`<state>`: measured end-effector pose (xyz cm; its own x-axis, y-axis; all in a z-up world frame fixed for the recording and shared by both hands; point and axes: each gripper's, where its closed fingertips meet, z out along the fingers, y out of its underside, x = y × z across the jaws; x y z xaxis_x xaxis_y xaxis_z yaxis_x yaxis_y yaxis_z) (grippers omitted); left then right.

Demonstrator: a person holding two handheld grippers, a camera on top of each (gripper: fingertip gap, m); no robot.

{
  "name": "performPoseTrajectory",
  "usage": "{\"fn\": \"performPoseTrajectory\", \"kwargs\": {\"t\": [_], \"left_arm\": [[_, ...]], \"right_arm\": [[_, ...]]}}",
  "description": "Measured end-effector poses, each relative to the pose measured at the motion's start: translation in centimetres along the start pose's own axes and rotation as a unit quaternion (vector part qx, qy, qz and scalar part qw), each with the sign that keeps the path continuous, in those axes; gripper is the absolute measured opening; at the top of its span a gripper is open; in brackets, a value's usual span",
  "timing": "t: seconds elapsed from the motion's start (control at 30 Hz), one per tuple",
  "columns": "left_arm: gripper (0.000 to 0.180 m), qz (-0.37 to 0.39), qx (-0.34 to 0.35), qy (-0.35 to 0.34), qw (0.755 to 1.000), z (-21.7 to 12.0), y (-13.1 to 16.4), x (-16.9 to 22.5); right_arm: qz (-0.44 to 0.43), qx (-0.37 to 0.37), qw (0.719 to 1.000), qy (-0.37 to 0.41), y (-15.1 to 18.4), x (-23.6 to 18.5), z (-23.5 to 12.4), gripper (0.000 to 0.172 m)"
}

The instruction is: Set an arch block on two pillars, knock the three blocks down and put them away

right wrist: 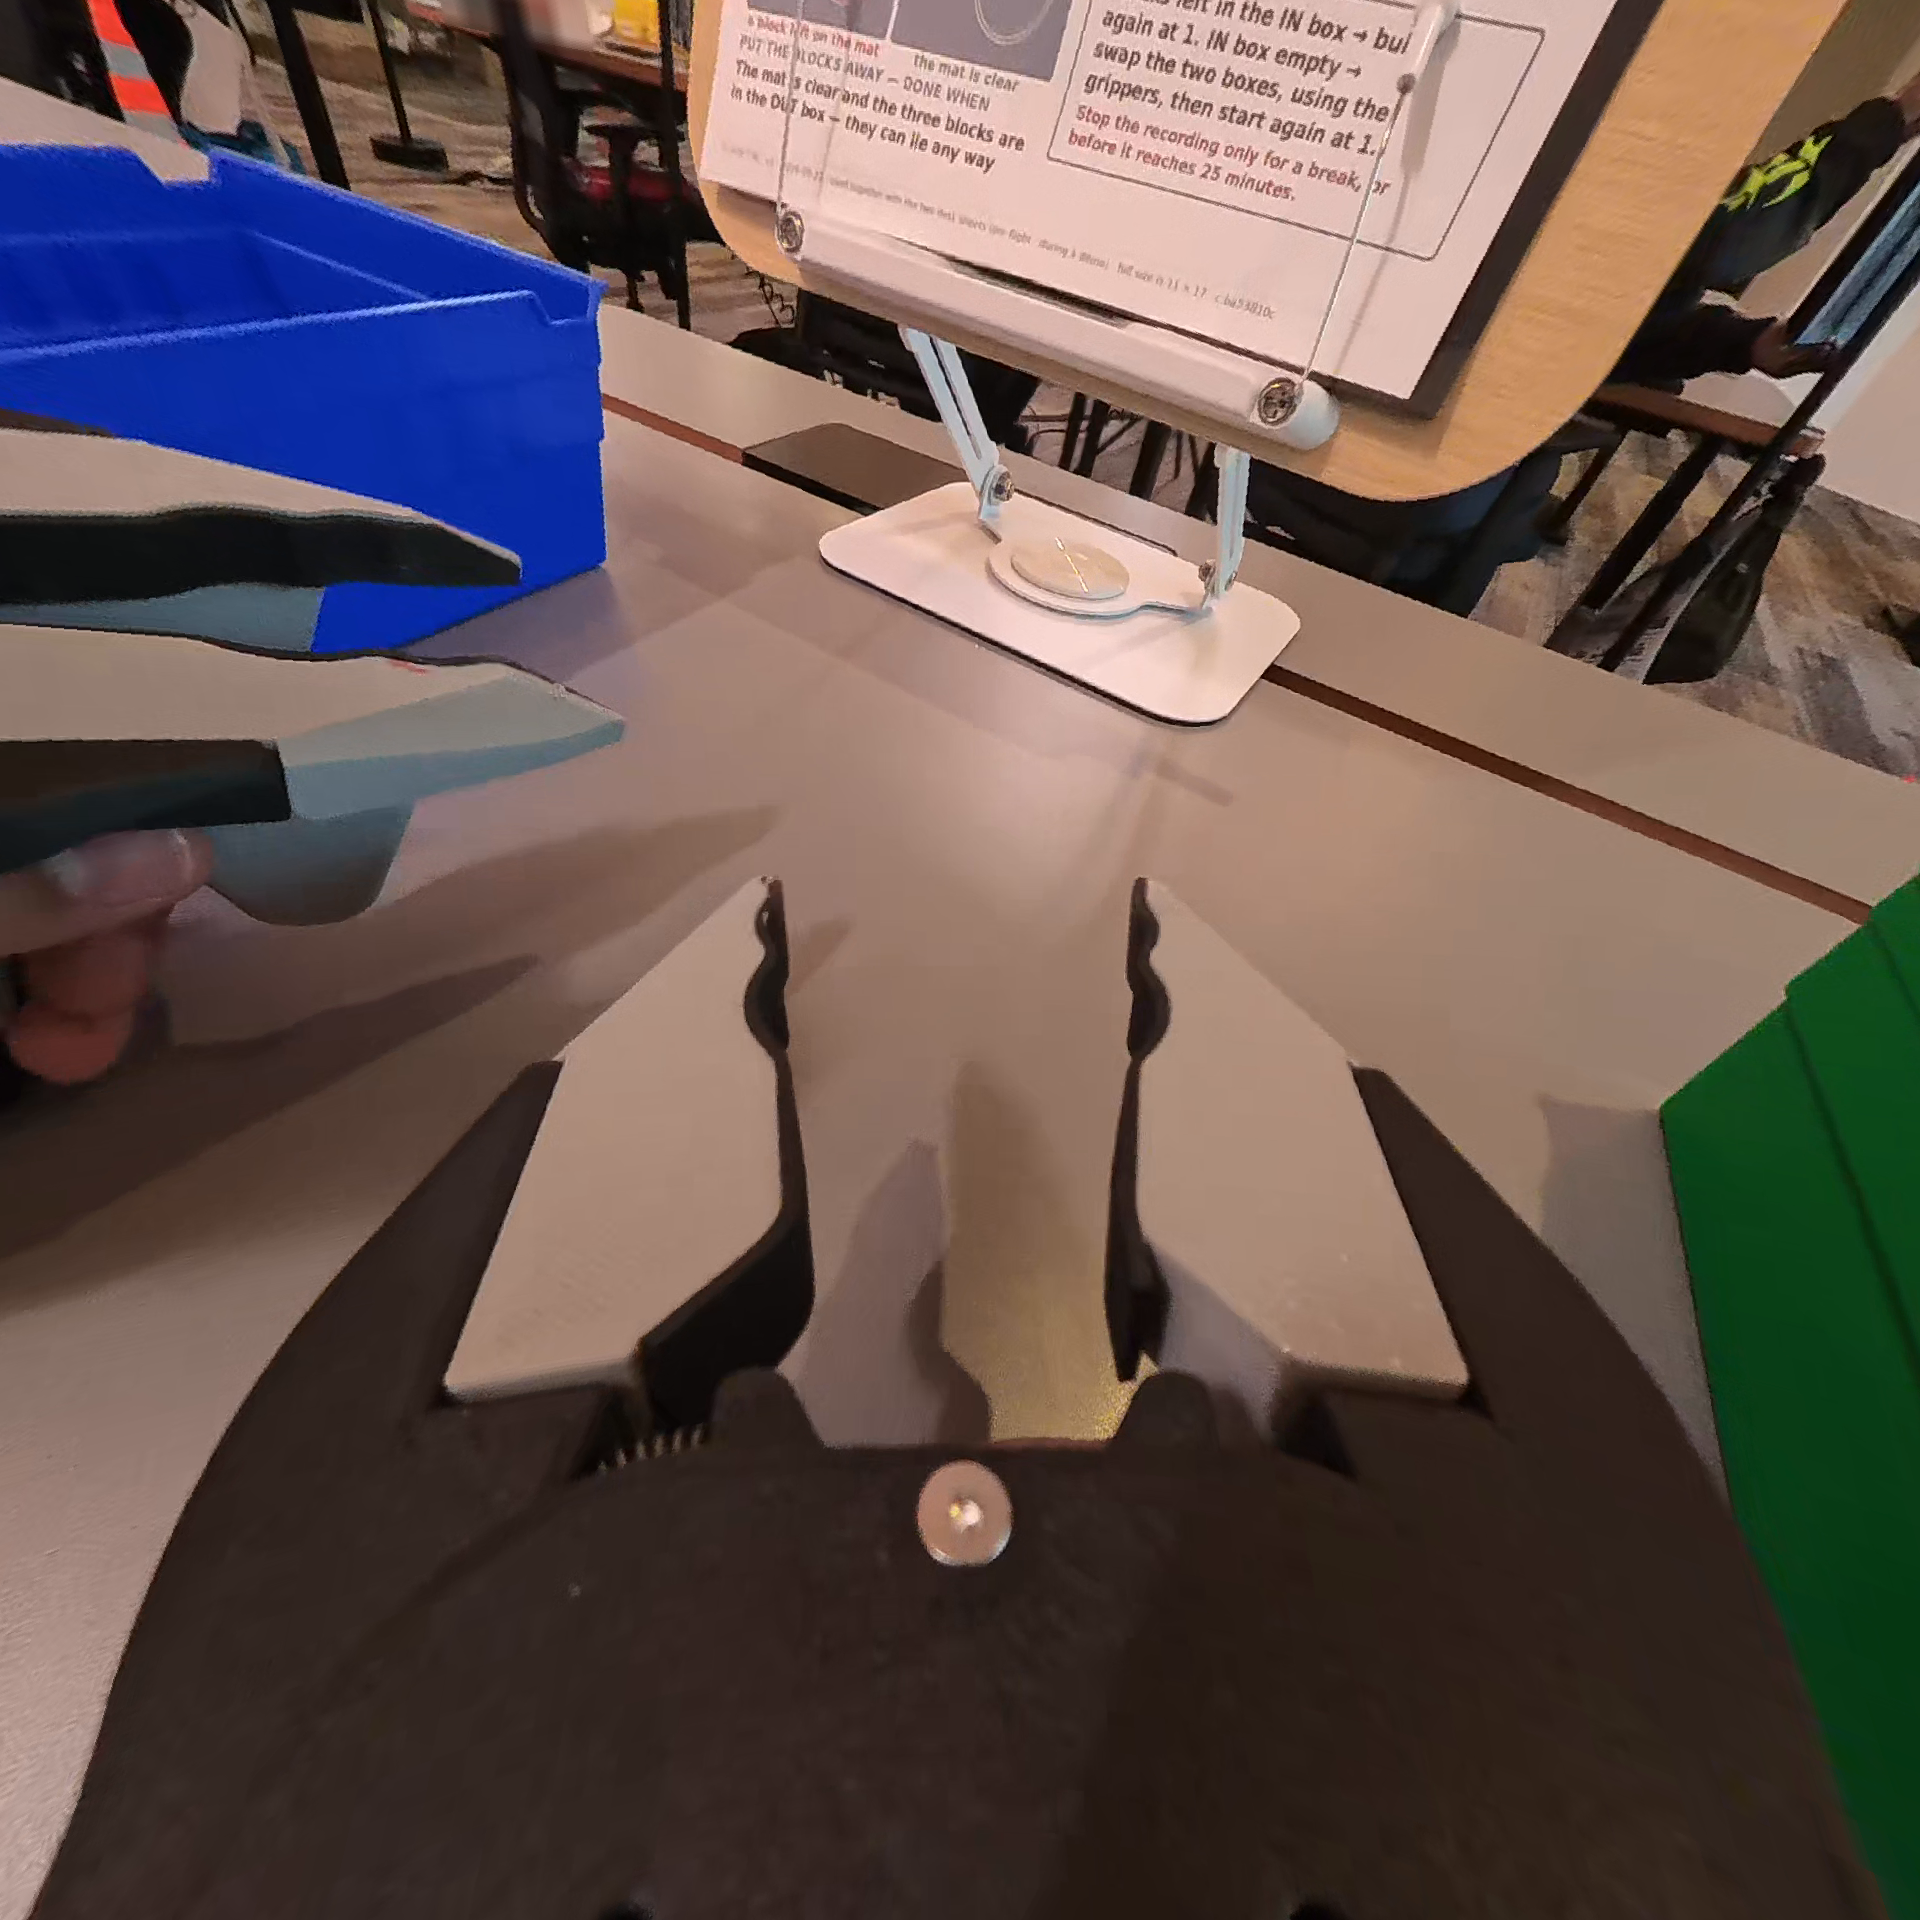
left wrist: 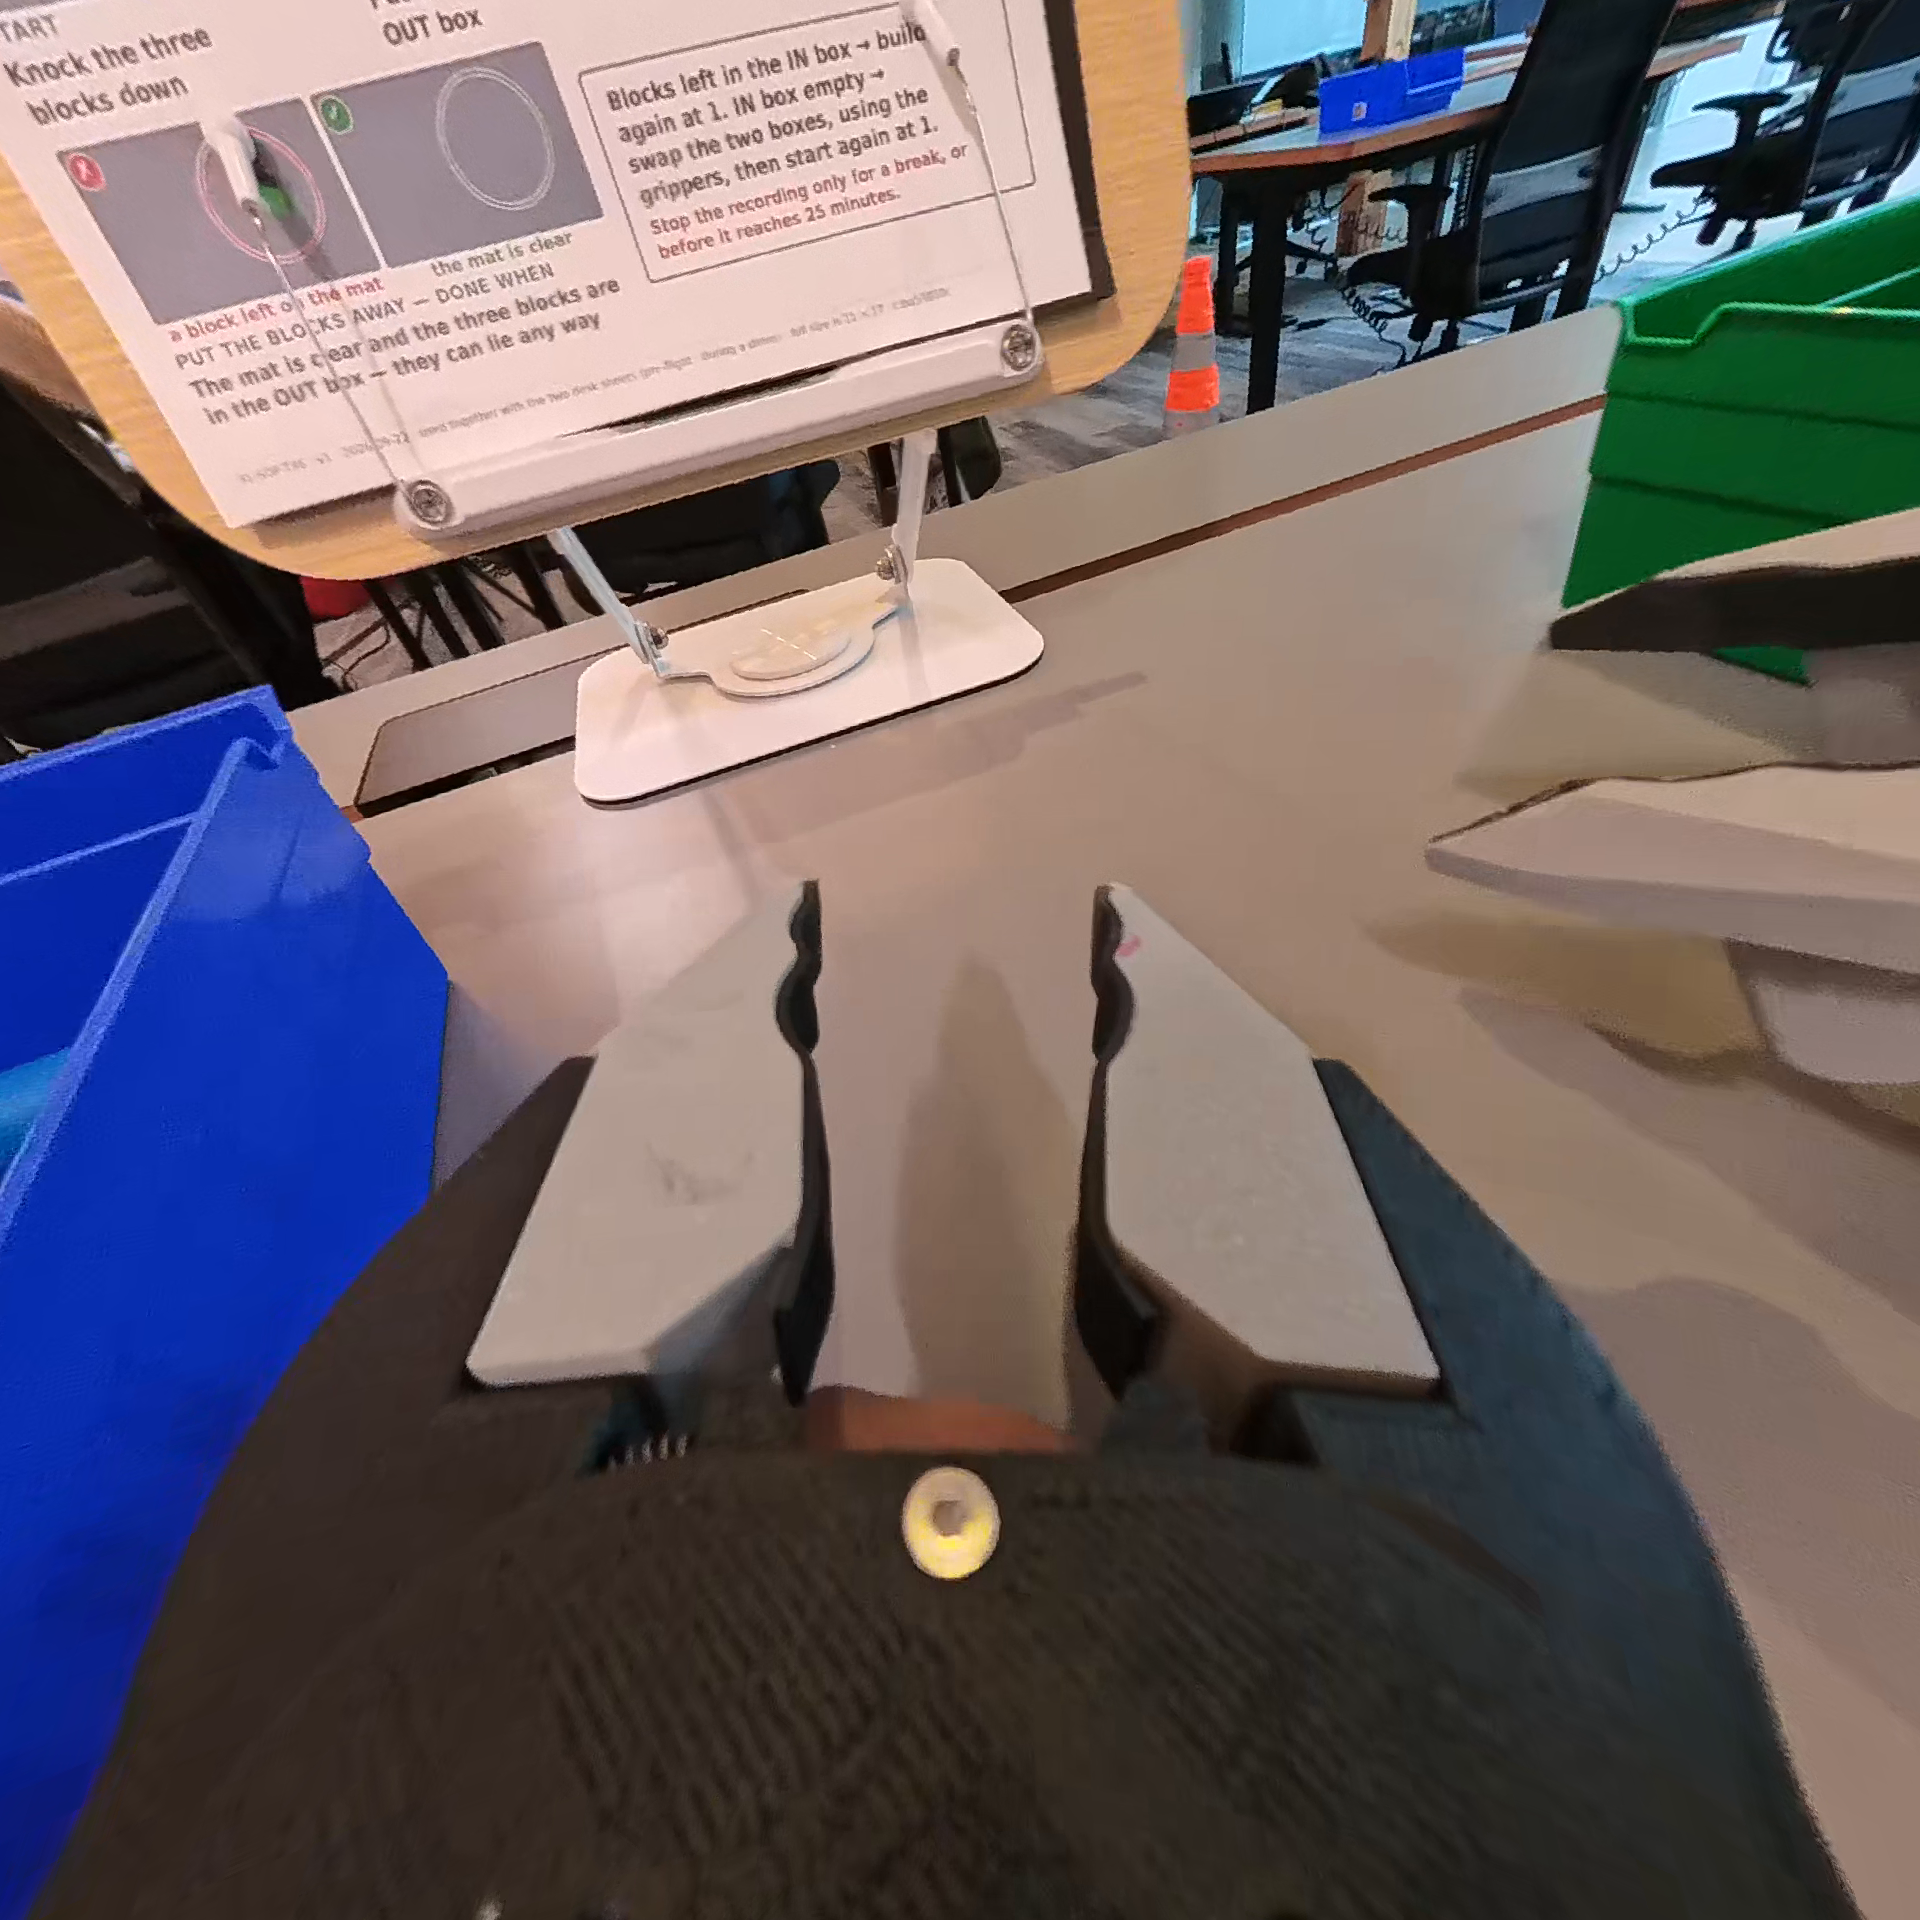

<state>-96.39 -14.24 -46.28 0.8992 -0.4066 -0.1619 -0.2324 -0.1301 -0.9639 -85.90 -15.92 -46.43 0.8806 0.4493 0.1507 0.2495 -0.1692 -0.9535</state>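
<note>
my left gripper [left wrist: 956,894] and right gripper [right wrist: 956,888] hover part open, holding nothing, over the bare grey worktop [right wrist: 1039,790]. no blocks visible between blue plastic bin [left wrist: 156,935] and green plastic bin [right wrist: 1818,1247]; probably stowed, or not started.

My left gripper [left wrist: 954,904] and right gripper [right wrist: 954,899]: ribbed black printed bodies, one silver centre screw each, flat grey wedge fingers [left wrist: 675,1164], wavy black pads, small pink mark on the left's.

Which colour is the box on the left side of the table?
Blue box; the right wrist view shows it best.
</note>
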Motion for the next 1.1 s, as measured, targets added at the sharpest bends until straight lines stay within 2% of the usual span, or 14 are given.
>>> {"fn": "performPoseTrajectory", "kwargs": {"t": [0.53,0.73,1.1], "left_arm": [[0.044,0.015,-0.011,0.011,1.000,0.2,0.3,0.7],[0.044,-0.045,-0.015,0.025,0.999,0.2,0.4,0.2],[0.043,-0.058,-0.015,0.049,0.997,0.2,0.3,0.9]], "right_arm": [[0.000,-0.009,0.999,-0.032,0.4,-1.2,0.4,0.058],[-0.012,-0.013,0.999,-0.045,0.5,-2.0,0.5,0.057],[-0.025,-0.011,0.999,-0.046,0.3,-2.3,0.4,0.056]]}}
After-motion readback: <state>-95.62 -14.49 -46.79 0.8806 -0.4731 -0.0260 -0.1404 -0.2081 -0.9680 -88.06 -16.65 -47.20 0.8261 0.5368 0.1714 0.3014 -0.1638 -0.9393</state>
